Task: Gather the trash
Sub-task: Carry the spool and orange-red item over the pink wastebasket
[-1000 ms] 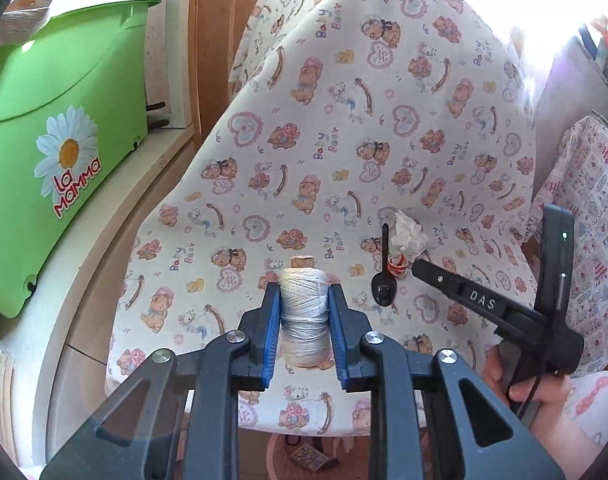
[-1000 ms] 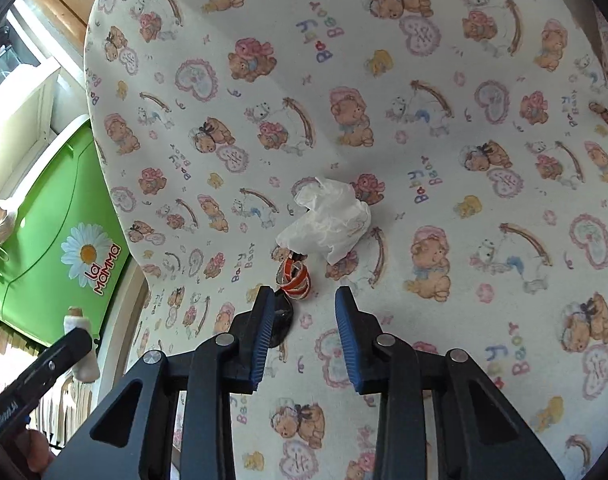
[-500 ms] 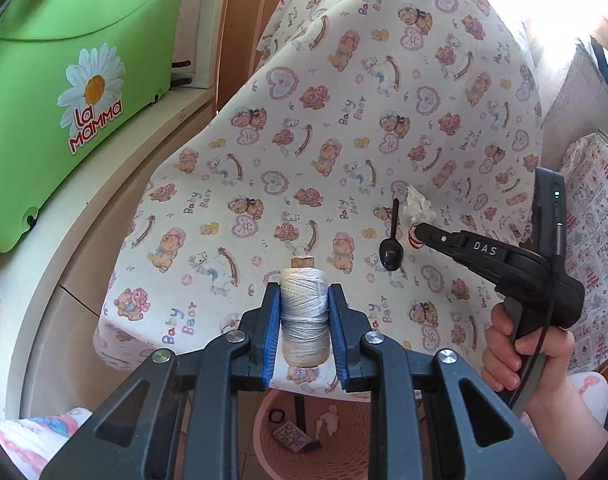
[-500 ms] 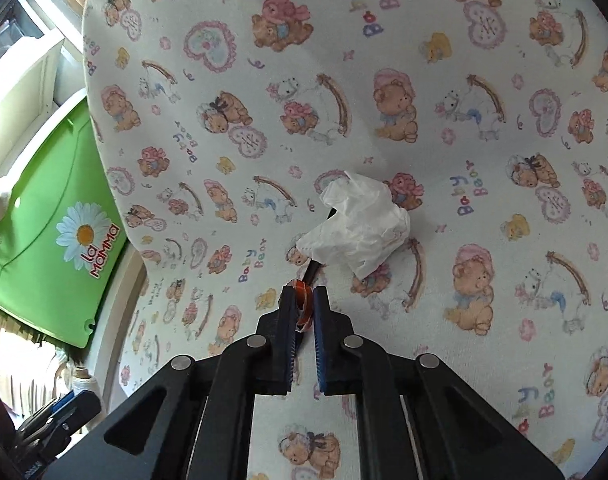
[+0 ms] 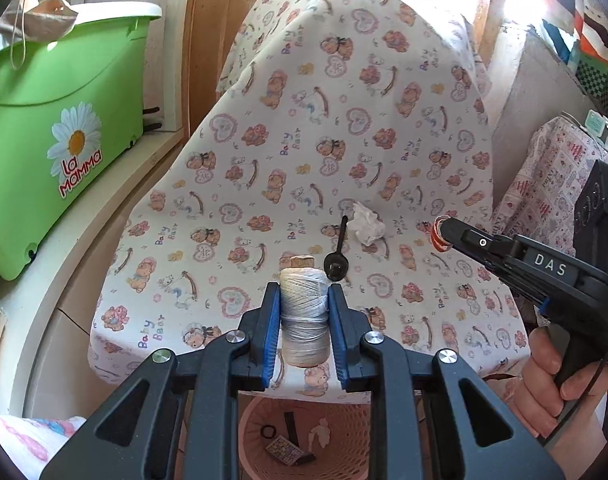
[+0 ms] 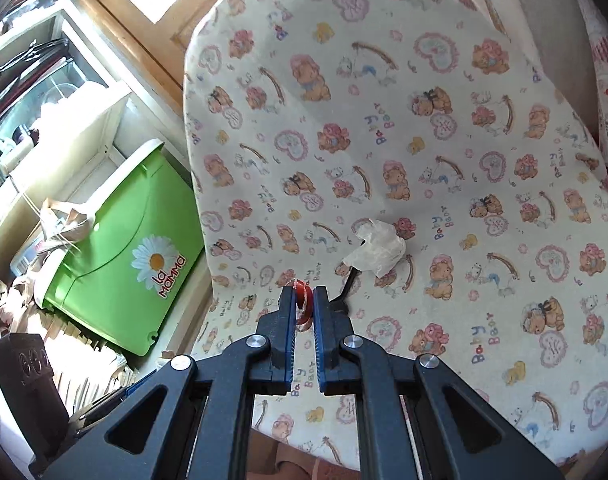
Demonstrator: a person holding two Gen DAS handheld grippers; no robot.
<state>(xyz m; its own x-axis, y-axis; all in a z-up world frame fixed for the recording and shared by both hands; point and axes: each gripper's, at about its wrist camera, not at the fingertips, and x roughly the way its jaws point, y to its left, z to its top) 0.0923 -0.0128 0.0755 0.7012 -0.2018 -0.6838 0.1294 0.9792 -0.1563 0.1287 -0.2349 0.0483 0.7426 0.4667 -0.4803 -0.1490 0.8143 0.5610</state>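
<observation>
My left gripper is shut on a spool of pale grey thread, held upright above the near edge of the bear-print cloth. My right gripper is shut on a small red-and-white striped wrapper, lifted off the cloth; it also shows in the left wrist view. A crumpled white tissue and a black spoon lie on the cloth. A pink basket with several scraps in it stands below the cloth's near edge.
A green "La Mamma" bin sits on a white ledge to the left. A second patterned cloth hangs at the right. Shelves with clutter are at the far left in the right wrist view.
My right gripper shut on the striped wrapper and lifted it up and back from the cloth. My left gripper, still holding the spool, drew back toward the cloth's near edge over the basket.
</observation>
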